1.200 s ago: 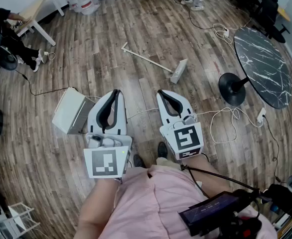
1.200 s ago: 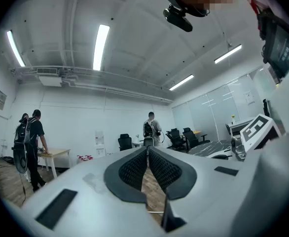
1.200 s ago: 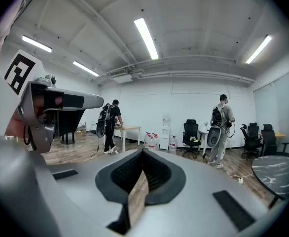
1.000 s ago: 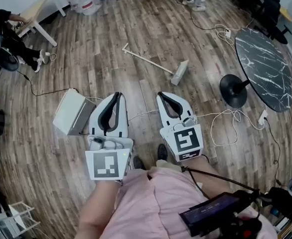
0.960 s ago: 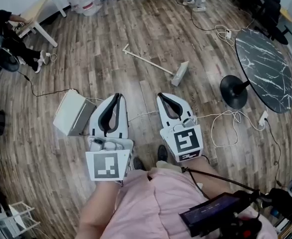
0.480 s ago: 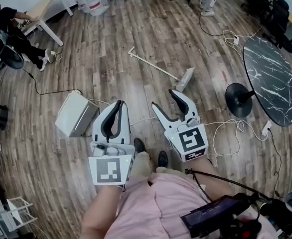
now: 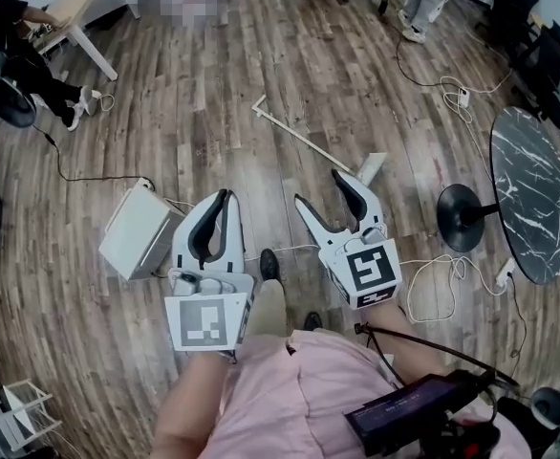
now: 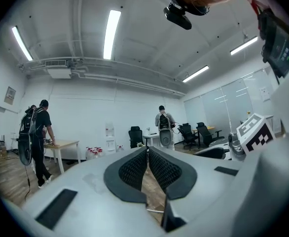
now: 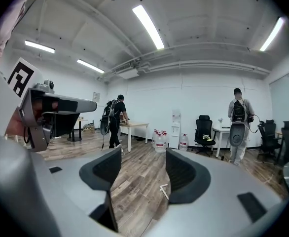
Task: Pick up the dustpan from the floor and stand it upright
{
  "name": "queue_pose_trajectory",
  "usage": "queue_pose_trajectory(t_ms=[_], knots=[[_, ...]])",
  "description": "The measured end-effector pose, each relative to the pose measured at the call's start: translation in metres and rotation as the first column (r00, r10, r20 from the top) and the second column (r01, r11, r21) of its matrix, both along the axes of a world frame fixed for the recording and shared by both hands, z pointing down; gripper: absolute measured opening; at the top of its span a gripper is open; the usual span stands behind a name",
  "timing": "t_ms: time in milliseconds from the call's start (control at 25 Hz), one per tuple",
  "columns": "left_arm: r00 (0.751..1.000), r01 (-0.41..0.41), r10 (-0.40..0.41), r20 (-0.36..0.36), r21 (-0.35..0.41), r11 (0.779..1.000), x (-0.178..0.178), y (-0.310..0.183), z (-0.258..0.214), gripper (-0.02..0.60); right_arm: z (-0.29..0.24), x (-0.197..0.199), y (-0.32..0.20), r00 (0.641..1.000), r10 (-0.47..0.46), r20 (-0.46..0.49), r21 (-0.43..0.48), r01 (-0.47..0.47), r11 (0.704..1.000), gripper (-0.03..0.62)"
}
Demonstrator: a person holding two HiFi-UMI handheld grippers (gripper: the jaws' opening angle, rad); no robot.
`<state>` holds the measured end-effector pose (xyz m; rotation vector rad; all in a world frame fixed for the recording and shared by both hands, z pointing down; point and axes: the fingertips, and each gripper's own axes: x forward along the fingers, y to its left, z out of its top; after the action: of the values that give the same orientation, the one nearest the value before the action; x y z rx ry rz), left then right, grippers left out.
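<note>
The white dustpan lies flat on the wood floor in the head view, its long handle [image 7: 297,135] running up-left from the pan [image 7: 373,165]. My right gripper [image 7: 320,187] is open just short of the pan, its right fingertip close beside it, nothing between the jaws. In the right gripper view the handle's end [image 9: 164,191] shows on the floor between the spread jaws of that gripper [image 9: 143,169]. My left gripper [image 7: 225,197] hangs shut and empty further left; in the left gripper view its pads meet [image 8: 148,153].
A white box [image 7: 137,232] lies on the floor left of the left gripper. A dark marble table [image 7: 538,199] with a black pedestal base [image 7: 462,204] stands right, white cables [image 7: 431,280] trailing by it. A person [image 7: 17,41] stands at a desk far left. My shoe [image 7: 270,261] is between the grippers.
I have stepped forward, so the dustpan now lies closer. The right gripper has opened and swung toward the pan. The left gripper stayed shut.
</note>
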<state>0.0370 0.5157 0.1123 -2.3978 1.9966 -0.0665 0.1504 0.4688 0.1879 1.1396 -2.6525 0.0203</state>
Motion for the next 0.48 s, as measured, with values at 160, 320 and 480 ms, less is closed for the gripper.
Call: queue_pose_trajectory(t_ms=[160,320,480], knots=[[1.0,0.011,-0.011,-0.003,0.015,1.0,-0.051,-0.054,-0.005,0.021,-0.003,-0.046,-0.055,1.0,-0.013,-0.01,-0.002,0.013,1.0,0.281],[1.0,0.017,-0.016,-0.027,0.041,0.999,-0.09,-0.097,-0.016,0.021,-0.014,-0.082,-0.098,0.999,-0.016,-0.028,0.019,0.016,1.0,0.281],[1.0,0.013,-0.014,0.005,0.069,0.998,-0.116,-0.126,-0.021,0.022,-0.026,-0.104,-0.131,0.999,-0.015,-0.045,0.048,0.017,0.999,0.278]])
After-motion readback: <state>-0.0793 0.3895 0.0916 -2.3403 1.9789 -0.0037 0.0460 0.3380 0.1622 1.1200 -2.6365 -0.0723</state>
